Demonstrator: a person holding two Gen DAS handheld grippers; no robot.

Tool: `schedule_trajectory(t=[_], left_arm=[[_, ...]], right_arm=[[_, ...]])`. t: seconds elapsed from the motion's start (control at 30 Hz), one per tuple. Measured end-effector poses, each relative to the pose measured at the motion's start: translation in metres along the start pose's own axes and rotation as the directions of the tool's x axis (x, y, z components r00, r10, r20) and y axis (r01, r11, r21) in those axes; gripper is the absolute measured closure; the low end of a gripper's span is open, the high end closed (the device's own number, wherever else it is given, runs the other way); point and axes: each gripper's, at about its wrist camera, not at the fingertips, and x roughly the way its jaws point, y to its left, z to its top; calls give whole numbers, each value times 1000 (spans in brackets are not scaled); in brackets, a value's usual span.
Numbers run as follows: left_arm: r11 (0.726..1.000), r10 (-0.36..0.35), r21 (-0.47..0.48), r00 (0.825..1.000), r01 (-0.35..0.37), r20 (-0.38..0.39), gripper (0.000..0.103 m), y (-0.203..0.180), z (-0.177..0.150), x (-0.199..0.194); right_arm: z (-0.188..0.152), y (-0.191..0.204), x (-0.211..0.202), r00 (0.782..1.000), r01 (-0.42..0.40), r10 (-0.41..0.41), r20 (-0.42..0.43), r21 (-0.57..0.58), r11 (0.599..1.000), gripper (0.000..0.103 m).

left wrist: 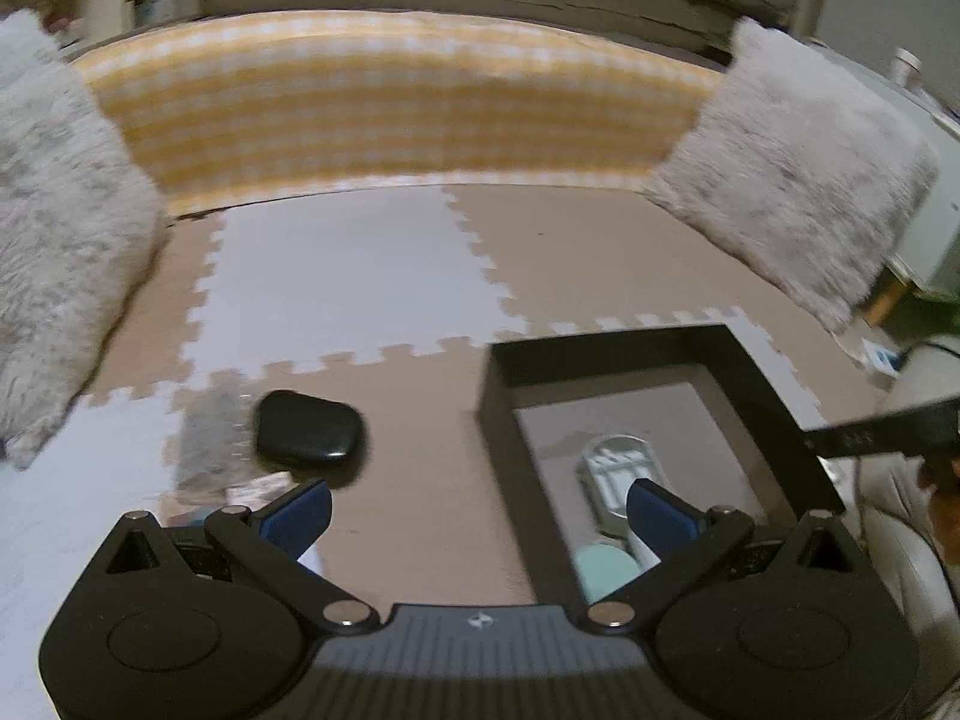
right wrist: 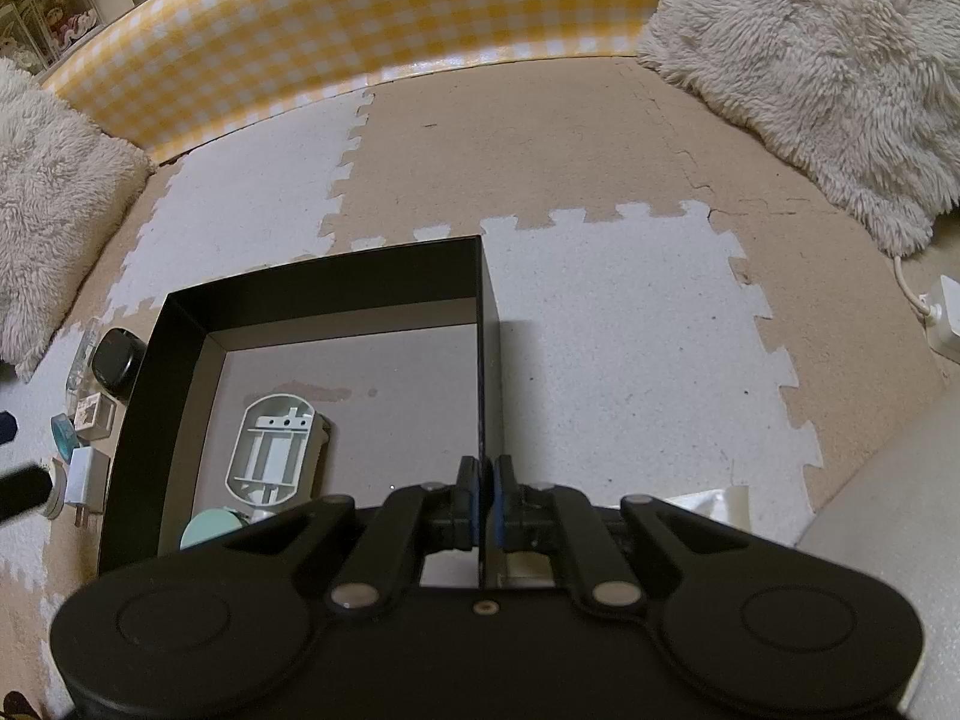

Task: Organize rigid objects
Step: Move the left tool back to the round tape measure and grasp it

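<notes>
Foam puzzle mats (right wrist: 630, 330) cover the floor. Black box (right wrist: 336, 276) sits on them, holding a white plastic housing (right wrist: 270, 450) and a mint disc (right wrist: 210, 528). Right gripper (right wrist: 483, 498) is clamped on the box's right wall. Left gripper (left wrist: 480, 516) hangs wide apart, empty, over the box's left wall; black case (left wrist: 309, 432) lies on the mat left of the box.

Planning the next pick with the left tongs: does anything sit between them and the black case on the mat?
Nothing visible does. The left tongs are open, and the black case lies ahead and to the left on bare mat. The black box is off to the right, held at its wall by the right tongs.
</notes>
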Motion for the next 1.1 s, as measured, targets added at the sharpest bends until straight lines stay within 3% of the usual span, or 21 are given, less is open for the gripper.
schedule_trajectory(t=[0.33, 0.6, 0.77, 0.93, 1.03, 1.1], left_arm=[[983, 139, -116, 990, -139, -12, 0, 50, 3, 4], [949, 264, -158, 962, -272, -73, 0, 88, -7, 8], [915, 283, -247, 943, -320, -175, 0, 111, -17, 13], [895, 296, -267, 923, -358, -245, 1, 122, -26, 21], [883, 299, -285, 914, -374, -274, 7, 128, -30, 24], [875, 298, -296, 908, -383, -294, 16, 132, -33, 26]], right_arm=[[-1, 2, 0, 1000, 0, 0, 2, -2, 1000, 98], [-1, 2, -1, 1000, 0, 0, 2, -4, 1000, 98], [-1, 2, -1, 1000, 2, -2, 3, -8, 1000, 98], [-1, 2, -1, 1000, 0, 0, 5, -8, 1000, 98], [-1, 1, -1, 1000, -2, 2, 5, -6, 1000, 98], [-1, 1, -1, 1000, -2, 2, 8, -11, 1000, 98]])
